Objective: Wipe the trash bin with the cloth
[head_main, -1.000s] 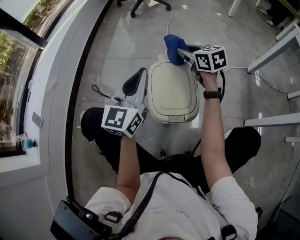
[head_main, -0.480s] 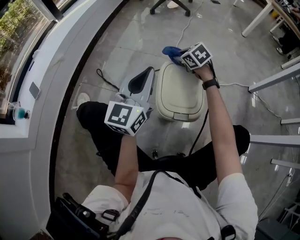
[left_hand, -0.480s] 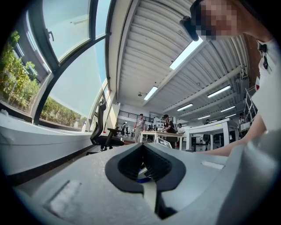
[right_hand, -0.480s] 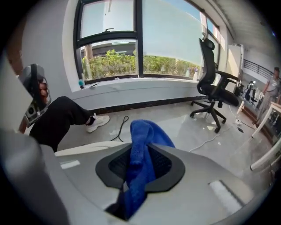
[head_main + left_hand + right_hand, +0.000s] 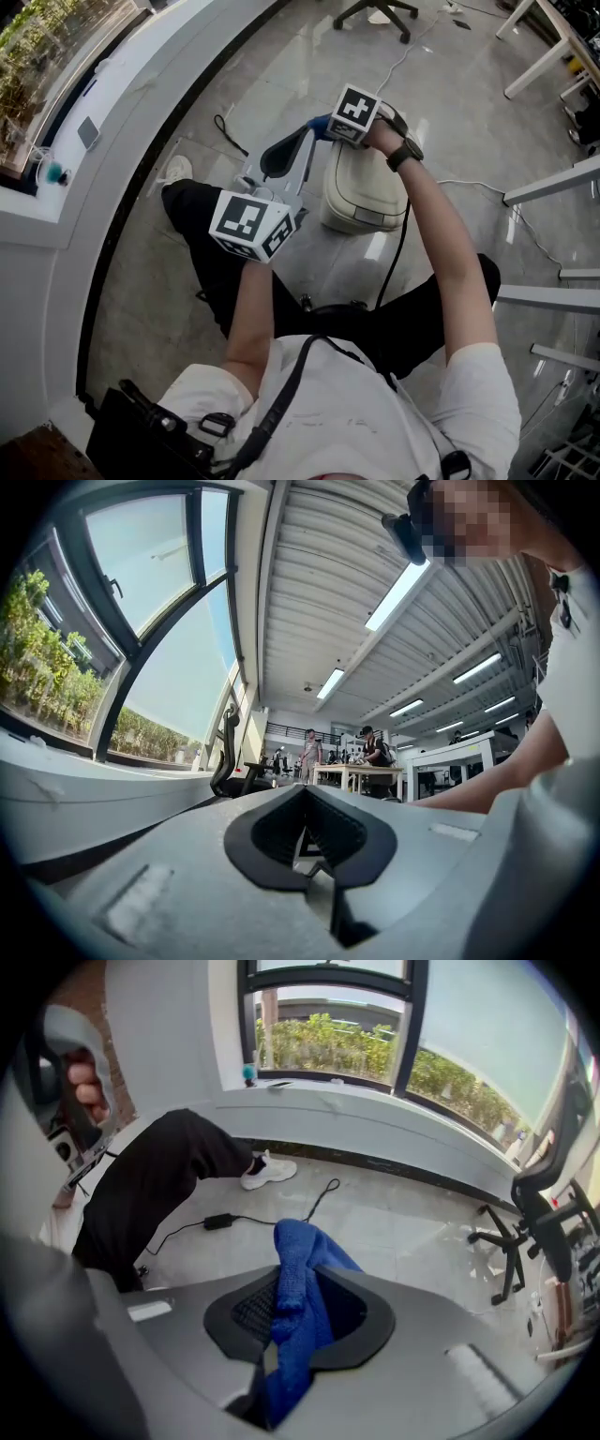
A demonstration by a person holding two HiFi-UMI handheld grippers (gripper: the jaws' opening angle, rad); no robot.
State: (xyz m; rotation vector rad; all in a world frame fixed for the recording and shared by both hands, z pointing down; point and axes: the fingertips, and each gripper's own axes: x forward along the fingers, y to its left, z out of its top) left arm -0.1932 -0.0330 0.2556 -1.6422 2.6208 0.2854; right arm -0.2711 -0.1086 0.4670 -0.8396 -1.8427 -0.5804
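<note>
Trash bin (image 5: pixel 364 192): cream, lid down, on the floor (image 5: pixel 281 56) before the person's knees.
Cloth (image 5: pixel 295 1279): blue, clamped in the right gripper (image 5: pixel 289 1321) jaws by the bin's far edge, seemingly for wiping.
Left gripper (image 5: pixel 309 846): jaws closed, empty, held aside.

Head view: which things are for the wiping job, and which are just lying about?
For the job: blue cloth, cream plastic trash bin, right gripper holding the cloth.
Just lying about: black cable with adapter, black office chair.
</note>
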